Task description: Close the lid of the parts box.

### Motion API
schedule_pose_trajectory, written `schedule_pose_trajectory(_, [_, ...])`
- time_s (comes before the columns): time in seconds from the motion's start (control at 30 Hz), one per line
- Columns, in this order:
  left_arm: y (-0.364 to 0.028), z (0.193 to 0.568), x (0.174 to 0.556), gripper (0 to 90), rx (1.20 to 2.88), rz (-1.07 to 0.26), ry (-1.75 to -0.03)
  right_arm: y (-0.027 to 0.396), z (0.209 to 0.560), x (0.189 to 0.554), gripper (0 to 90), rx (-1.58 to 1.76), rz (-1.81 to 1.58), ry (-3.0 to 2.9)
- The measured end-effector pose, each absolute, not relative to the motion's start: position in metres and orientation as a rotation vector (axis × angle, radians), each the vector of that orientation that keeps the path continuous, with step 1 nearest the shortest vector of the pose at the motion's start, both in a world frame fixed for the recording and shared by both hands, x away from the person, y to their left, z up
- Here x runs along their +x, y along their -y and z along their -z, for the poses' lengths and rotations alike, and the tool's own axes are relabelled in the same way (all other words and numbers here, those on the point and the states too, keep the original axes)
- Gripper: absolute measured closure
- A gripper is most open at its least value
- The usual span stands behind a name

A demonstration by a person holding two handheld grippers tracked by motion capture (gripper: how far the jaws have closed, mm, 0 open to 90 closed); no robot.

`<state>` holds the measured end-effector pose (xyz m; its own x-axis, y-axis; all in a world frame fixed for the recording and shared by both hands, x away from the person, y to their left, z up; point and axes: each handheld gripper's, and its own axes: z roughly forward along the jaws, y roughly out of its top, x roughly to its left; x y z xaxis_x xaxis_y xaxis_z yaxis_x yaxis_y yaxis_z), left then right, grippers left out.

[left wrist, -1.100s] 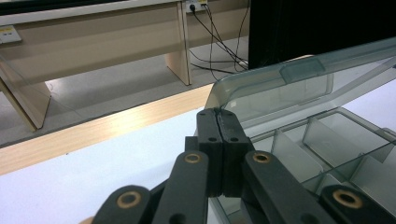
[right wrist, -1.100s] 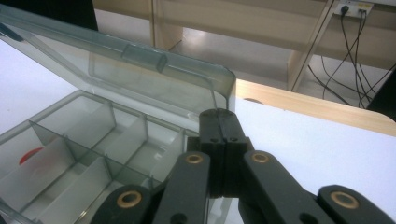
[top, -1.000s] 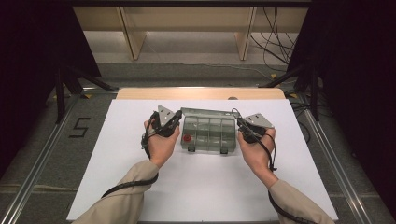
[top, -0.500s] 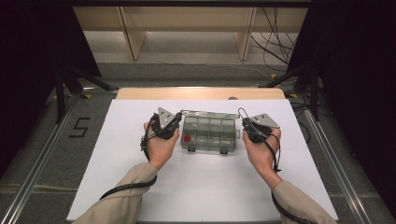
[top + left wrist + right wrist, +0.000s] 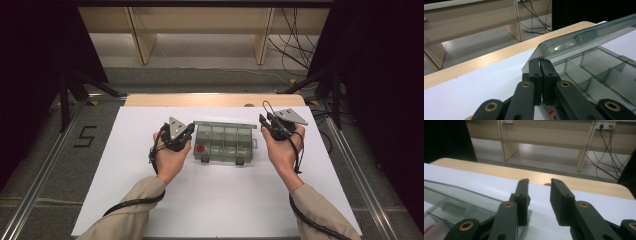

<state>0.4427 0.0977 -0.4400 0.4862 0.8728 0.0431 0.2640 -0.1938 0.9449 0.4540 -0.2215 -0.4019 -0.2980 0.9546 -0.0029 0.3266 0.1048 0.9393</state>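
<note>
A clear plastic compartment box (image 5: 225, 147) lies in the middle of the white table (image 5: 215, 200). Its smoky lid (image 5: 225, 124) is swung up at the far side. One left compartment holds a small red part (image 5: 200, 148). My left gripper (image 5: 189, 132) is at the box's left end. In the left gripper view it (image 5: 540, 61) is shut, with the corner of the raised lid (image 5: 584, 37) pinched at the jaw tips. My right gripper (image 5: 266, 121) hovers just off the box's right end. Its jaws (image 5: 540, 190) stand open with nothing between them, the lid (image 5: 461, 197) to their left.
A wooden strip (image 5: 215, 100) borders the table's far edge. Beyond it are floor, wooden furniture legs (image 5: 142, 40) and loose cables (image 5: 295, 35). Two black latches (image 5: 240, 162) sit on the box's near side. Metal rails (image 5: 45, 165) run along the table's sides.
The right gripper has come away from the box's right end, moving up and to the right. The lid has risen. The left gripper stays at the left end.
</note>
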Motion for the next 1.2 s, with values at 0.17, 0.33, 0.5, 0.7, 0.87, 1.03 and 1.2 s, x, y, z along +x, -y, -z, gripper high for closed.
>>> schedule_pose_trajectory(0.17, [-0.101, 0.441, 0.444, 80.3, 1.751, -0.712, -0.947, 0.217, 0.396, 0.462, 80.4, 1.24, -1.252, -1.763])
schedule_pose_trajectory(0.33, [-0.103, 0.439, 0.443, 61.0, 1.774, -0.669, -0.909, 0.212, 0.396, 0.465, 90.0, 1.241, -1.265, -1.826])
schedule_pose_trajectory(0.5, [-0.107, 0.43, 0.439, 43.2, 1.789, -0.633, -0.868, 0.209, 0.397, 0.467, 90.0, 1.244, -1.27, -1.86])
schedule_pose_trajectory(0.7, [-0.113, 0.417, 0.435, 28.5, 1.81, -0.59, -0.839, 0.21, 0.395, 0.462, 90.0, 1.262, -1.258, -1.87])
schedule_pose_trajectory(0.87, [-0.113, 0.402, 0.433, 25.6, 1.813, -0.565, -0.826, 0.213, 0.393, 0.46, 90.0, 1.266, -1.242, -1.894])
schedule_pose_trajectory(1.03, [-0.112, 0.393, 0.435, 31.3, 1.801, -0.553, -0.86, 0.214, 0.392, 0.457, 90.0, 1.283, -1.237, -1.897])
schedule_pose_trajectory(1.2, [-0.112, 0.387, 0.439, 44.3, 1.765, -0.561, -0.913, 0.215, 0.392, 0.456, 90.0, 1.281, -1.236, -1.921])
